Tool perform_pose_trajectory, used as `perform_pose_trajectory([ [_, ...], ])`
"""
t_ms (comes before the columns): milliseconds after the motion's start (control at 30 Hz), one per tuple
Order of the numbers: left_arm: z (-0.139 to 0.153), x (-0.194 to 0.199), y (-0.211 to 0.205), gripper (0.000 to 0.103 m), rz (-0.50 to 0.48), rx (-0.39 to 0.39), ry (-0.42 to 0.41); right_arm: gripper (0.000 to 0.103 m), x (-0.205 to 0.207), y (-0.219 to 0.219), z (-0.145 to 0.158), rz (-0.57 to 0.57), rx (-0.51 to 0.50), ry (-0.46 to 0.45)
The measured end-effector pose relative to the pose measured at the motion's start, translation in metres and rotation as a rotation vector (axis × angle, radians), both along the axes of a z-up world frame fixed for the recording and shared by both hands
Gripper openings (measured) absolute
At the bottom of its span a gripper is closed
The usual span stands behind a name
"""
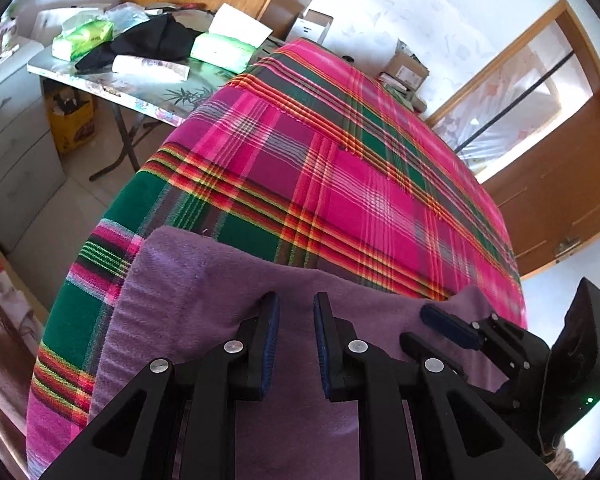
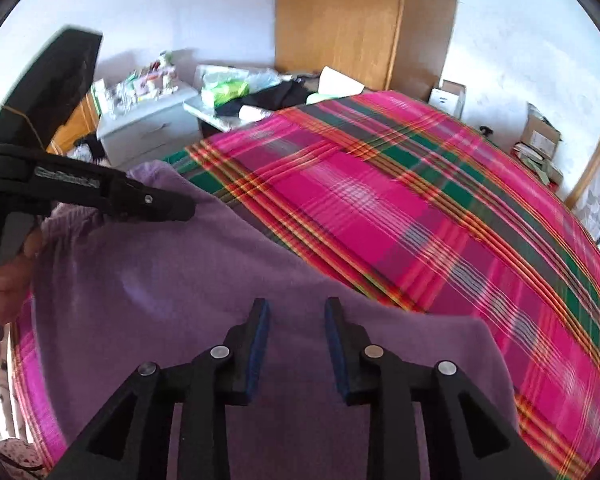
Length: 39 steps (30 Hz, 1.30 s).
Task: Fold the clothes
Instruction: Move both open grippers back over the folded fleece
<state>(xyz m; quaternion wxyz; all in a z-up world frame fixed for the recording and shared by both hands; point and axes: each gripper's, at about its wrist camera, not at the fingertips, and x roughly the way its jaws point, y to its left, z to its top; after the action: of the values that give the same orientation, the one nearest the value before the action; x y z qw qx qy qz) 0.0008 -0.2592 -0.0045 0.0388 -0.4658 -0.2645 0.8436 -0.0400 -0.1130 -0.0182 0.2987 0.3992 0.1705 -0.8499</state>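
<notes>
Two black grippers hanging over a purple fleece garment on a plaid bed

The soft purple fleece garment [image 1: 204, 280] lies spread flat at the near edge of the bed, on top of a bright pink, green and orange plaid blanket [image 1: 340, 168]. The left black two-finger gripper with blue pads [image 1: 296, 340] points down at the fleece with a narrow gap between its fingers, and I can't see any fabric pinched in there. The right black two-finger gripper with blue pads [image 2: 296, 344] sits just beside it over the same cloth, jaws a bit wider, nothing gripped either. Off past the bed there's a cluttered folding table [image 1: 112, 80] with green tissue packs [image 1: 84, 36], plus a wooden wardrobe [image 2: 364, 20].
</notes>
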Motion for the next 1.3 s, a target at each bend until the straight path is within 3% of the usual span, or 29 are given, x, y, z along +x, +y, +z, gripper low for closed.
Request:
perform_pose_trajectory([
  [133,0.002,0.002,0.001,0.018,0.013,-0.032,-0.009,0.029,0.011,0.042,0.015,-0.071,-0.047,0.031],
  [267,0.01,0.01,0.008,0.018,0.029,-0.08,0.004,0.029,0.014,0.115,0.031,-0.201,-0.109,0.056],
  [433,0.021,0.022,0.02,0.019,0.015,-0.079,0.043,0.028,0.006,0.19,0.027,-0.416,-0.067,0.038],
  [500,0.028,0.026,0.029,0.019,-0.011,-0.08,0.061,0.026,0.008,0.206,0.026,-0.416,-0.083,0.025],
  [667,0.034,0.028,0.056,0.019,-0.083,-0.062,0.078,0.026,0.011,0.216,0.02,-0.348,-0.132,-0.03],
  [933,0.018,0.019,0.095,0.019,-0.186,-0.064,0.025,0.025,0.007,0.197,-0.003,-0.256,-0.079,-0.074],
  [1100,0.013,0.018,0.099,0.019,-0.181,-0.074,0.008,0.005,0.002,0.194,-0.005,-0.252,-0.034,-0.051],
  [1300,0.008,0.017,0.099,0.019,-0.172,-0.078,-0.011,0.001,0.002,0.199,-0.002,-0.3,-0.046,-0.013],
])
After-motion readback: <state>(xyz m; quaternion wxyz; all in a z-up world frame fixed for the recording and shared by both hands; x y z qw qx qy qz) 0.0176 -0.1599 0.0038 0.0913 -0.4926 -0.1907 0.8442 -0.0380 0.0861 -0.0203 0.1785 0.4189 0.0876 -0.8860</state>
